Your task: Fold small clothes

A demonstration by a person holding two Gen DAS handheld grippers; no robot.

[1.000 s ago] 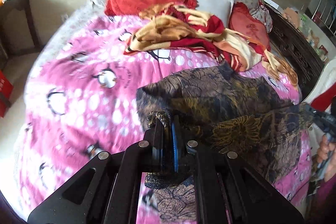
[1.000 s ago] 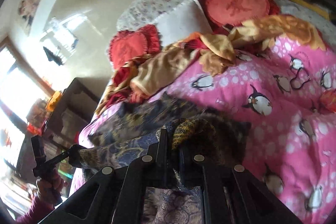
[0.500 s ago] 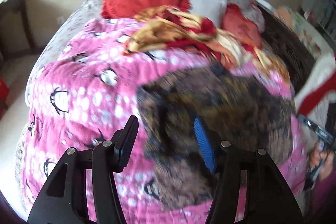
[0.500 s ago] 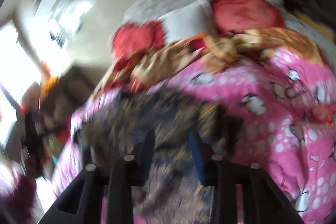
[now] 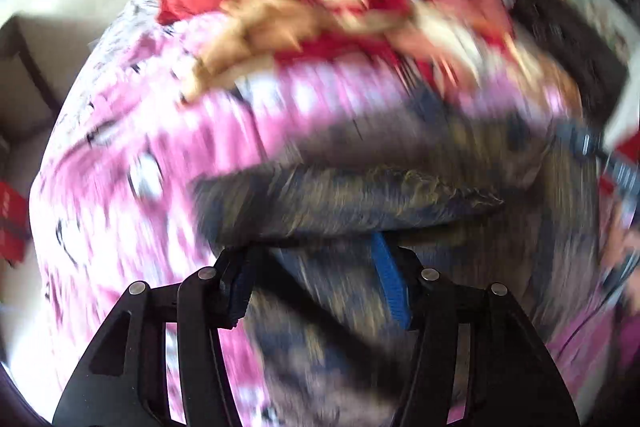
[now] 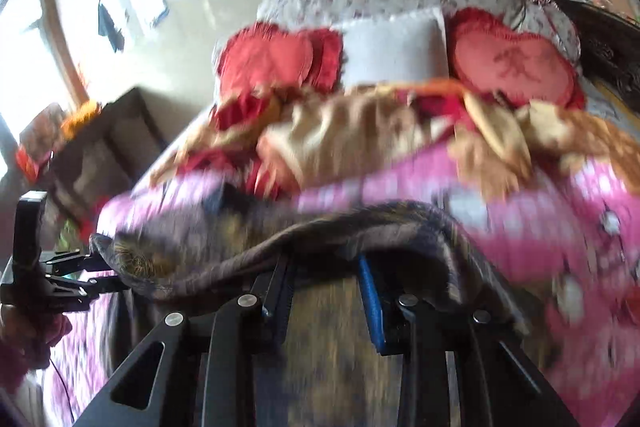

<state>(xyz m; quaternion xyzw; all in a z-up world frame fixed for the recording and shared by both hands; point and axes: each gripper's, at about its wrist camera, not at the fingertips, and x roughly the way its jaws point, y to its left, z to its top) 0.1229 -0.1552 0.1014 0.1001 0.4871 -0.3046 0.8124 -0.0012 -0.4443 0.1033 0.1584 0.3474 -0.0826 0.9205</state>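
A dark brown and blue floral garment (image 5: pixel 352 195) lies on the pink penguin bedspread (image 5: pixel 120 163). Both views are blurred by motion. My left gripper (image 5: pixel 316 259) is open, its fingers spread and pushed under a raised fold of the garment, the fingertips hidden by the cloth. My right gripper (image 6: pixel 324 263) is open too, its fingers under the other raised edge of the garment (image 6: pixel 280 239). The left gripper also shows at the left edge of the right wrist view (image 6: pixel 76 271), touching the garment's corner.
A heap of tan, yellow and red clothes (image 6: pixel 380 135) lies beyond the garment. Red heart cushions (image 6: pixel 516 67) and a white pillow (image 6: pixel 392 47) stand at the bed head. A dark side table (image 6: pixel 100 147) stands left of the bed. Dark wooden furniture (image 5: pixel 568 27) is on the right.
Both grippers were shut on the garment's corners a second ago. They opened, let the cloth drop, and now sit lower with their fingers under a raised fold.
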